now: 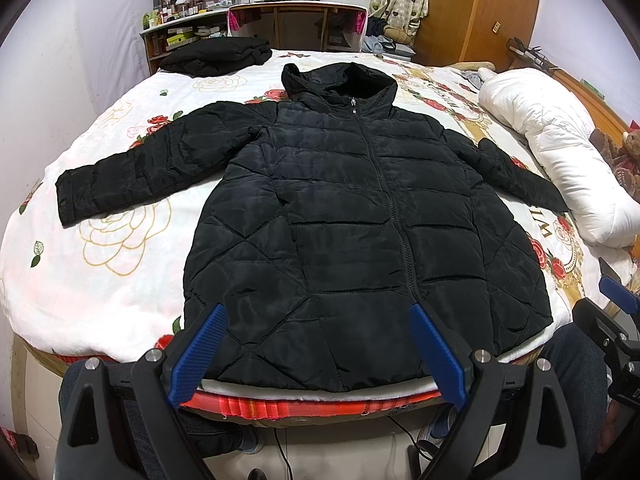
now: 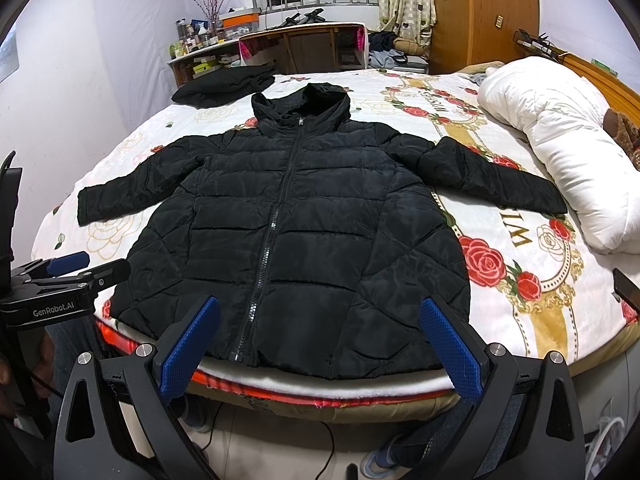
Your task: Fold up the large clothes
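Black quilted hooded puffer jacket (image 1: 340, 216) lies flat, zipped, sleeves out, on the rose-print bedspread (image 1: 120, 240); both left gripper (image 1: 316, 324) and right gripper (image 2: 320, 316) hang wide open, empty, near the hem; looks puffy, slick, springy, so I'd grab sleeve cuffs.

A white duvet (image 1: 560, 152) lies rolled on the floral bedspread (image 1: 100, 240), a cluttered desk (image 2: 304, 32) beyond.
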`<state>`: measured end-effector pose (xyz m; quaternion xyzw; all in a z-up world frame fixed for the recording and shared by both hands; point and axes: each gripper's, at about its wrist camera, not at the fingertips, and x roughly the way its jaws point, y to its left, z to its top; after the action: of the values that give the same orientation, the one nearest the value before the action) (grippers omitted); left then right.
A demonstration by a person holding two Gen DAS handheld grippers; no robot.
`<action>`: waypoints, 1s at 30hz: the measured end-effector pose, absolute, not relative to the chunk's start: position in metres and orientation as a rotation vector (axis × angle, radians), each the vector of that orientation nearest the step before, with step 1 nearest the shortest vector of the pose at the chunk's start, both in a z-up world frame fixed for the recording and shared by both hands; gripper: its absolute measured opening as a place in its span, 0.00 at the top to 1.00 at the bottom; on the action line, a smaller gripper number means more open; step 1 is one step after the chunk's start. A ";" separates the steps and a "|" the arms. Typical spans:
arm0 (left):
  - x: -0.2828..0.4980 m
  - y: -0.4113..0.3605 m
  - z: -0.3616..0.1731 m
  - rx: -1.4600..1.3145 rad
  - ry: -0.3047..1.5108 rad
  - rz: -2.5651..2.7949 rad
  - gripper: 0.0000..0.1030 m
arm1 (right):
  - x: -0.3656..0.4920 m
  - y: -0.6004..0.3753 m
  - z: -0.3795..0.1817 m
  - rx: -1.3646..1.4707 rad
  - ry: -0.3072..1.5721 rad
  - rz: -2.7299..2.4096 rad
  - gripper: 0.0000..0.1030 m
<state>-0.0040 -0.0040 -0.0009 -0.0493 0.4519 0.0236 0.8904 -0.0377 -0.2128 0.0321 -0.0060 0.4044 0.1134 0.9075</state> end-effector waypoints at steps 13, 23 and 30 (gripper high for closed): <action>-0.005 -0.007 0.000 -0.104 0.940 0.048 0.09 | -0.038 -0.212 0.033 -0.012 0.833 0.235 0.03; -0.007 -0.011 0.000 -0.104 0.943 0.050 0.09 | -0.035 -0.205 0.037 -0.010 0.824 0.246 0.03; 0.004 -0.008 -0.007 -0.101 0.932 0.055 0.09 | -0.027 -0.207 0.036 -0.016 0.811 0.245 0.03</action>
<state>0.0036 -0.0075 -0.0074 -0.0485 0.4493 0.0266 0.8917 -0.0269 -0.2069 0.0361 -0.0079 0.3936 0.1190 0.9115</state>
